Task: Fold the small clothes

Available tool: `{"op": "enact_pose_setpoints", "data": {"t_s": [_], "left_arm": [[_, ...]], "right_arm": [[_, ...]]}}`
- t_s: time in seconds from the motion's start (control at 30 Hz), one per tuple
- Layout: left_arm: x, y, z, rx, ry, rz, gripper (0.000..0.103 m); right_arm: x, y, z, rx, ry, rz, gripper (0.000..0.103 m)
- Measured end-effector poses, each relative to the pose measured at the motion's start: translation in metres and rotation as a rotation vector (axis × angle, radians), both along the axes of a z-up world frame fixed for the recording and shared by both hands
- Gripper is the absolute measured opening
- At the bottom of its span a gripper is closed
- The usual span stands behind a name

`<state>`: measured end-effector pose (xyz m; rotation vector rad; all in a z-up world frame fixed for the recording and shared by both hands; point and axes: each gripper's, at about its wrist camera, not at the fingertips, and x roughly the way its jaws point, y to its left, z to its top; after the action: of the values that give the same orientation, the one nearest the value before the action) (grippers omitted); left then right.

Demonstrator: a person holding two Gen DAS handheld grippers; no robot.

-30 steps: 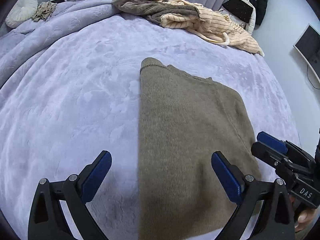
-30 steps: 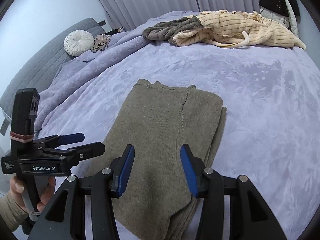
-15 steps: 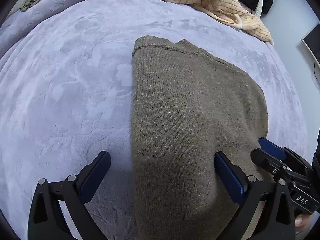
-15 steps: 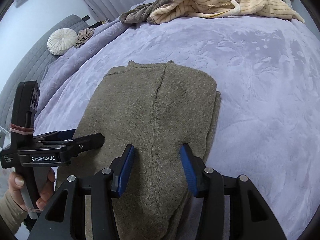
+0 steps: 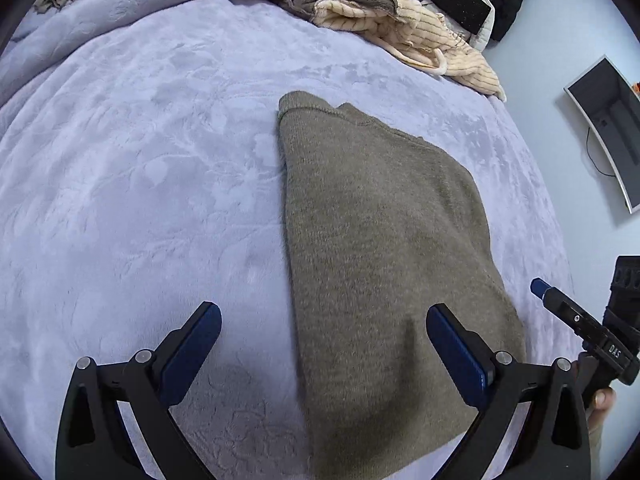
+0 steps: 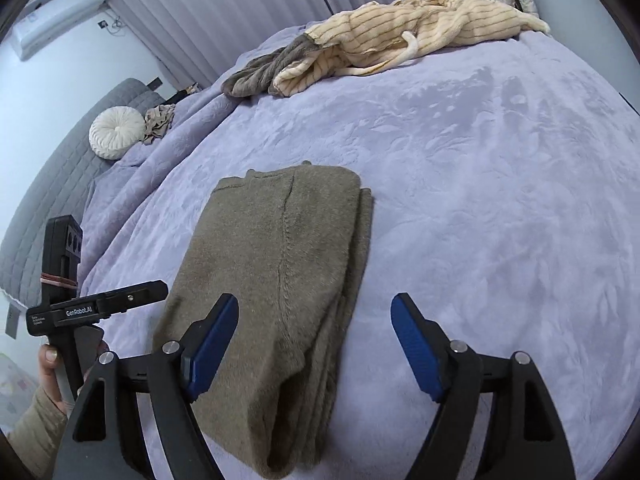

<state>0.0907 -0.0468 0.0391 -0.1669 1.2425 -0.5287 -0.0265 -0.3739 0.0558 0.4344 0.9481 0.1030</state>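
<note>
Folded olive-brown knitted sweater [image 5: 384,264] flat on the lavender plush bed cover [image 5: 140,184]. Left gripper [image 5: 323,342] spread wide, blue fingers [image 5: 192,354] straddling the sweater's near left edge, gripping nothing. Right gripper [image 6: 314,334] likewise wide apart over its right edge, empty.

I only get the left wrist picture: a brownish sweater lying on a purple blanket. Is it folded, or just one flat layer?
Observer: Folded. The right wrist view shows the sweater's right edge, where several layers lie stacked.
Operator: I see the right gripper only side-on. Open or shut?
Observer: Open and holding nothing. Its blue fingers are wide apart, one over the sweater, the other over the bare blanket.
Operator: Anything up by the head of the bed?
Observer: A round white cushion lies against the grey headboard.
</note>
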Motion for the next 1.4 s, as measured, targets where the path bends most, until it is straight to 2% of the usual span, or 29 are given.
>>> {"op": "enact_pose_setpoints", "data": {"t_s": [0.07, 0.23, 0.43, 0.5, 0.57, 0.6, 0.63, 0.7, 0.77, 0.83, 1.0, 1.4], "left_arm": [[0.003, 0.002, -0.009, 0.004, 0.029, 0.013, 0.103], [0.015, -0.005, -0.026, -0.162, 0.134, 0.003, 0.103], [0.026, -0.034, -0.041, -0.195, 0.19, -0.039, 0.102], [0.026, -0.045, -0.045, -0.188, 0.189, -0.06, 0.101], [0.024, -0.055, -0.048, -0.128, 0.159, -0.069, 0.09], [0.022, -0.06, -0.047, -0.1, 0.131, -0.079, 0.089], [0.021, -0.062, -0.045, -0.09, 0.111, -0.084, 0.083], [0.018, -0.061, -0.041, -0.093, 0.095, -0.082, 0.076], [0.018, -0.058, -0.037, -0.109, 0.09, -0.079, 0.065], [0.016, -0.056, -0.032, -0.105, 0.076, -0.082, 0.059], [0.006, -0.061, -0.016, -0.033, 0.016, -0.098, 0.055], [-0.019, -0.042, 0.005, 0.002, 0.001, -0.11, 0.054]], "right_arm": [[0.001, -0.006, -0.009, 0.025, 0.024, -0.019, 0.081], [0.022, -0.01, -0.029, 0.128, 0.079, -0.015, 0.081], [0.053, -0.003, -0.055, 0.2, 0.139, 0.007, 0.081], [0.065, 0.008, -0.062, 0.213, 0.152, 0.049, 0.079], [0.075, 0.019, -0.07, 0.208, 0.172, 0.075, 0.074], [0.079, 0.023, -0.073, 0.217, 0.17, 0.076, 0.069], [0.082, 0.024, -0.075, 0.228, 0.17, 0.073, 0.061], [0.085, 0.026, -0.074, 0.25, 0.157, 0.076, 0.049], [0.083, 0.032, -0.067, 0.207, 0.142, 0.087, 0.046], [0.081, 0.038, -0.059, 0.165, 0.127, 0.092, 0.044], [0.077, 0.052, -0.038, 0.079, 0.093, 0.098, 0.043], [0.058, 0.067, -0.01, 0.043, 0.072, 0.104, 0.042]]}}
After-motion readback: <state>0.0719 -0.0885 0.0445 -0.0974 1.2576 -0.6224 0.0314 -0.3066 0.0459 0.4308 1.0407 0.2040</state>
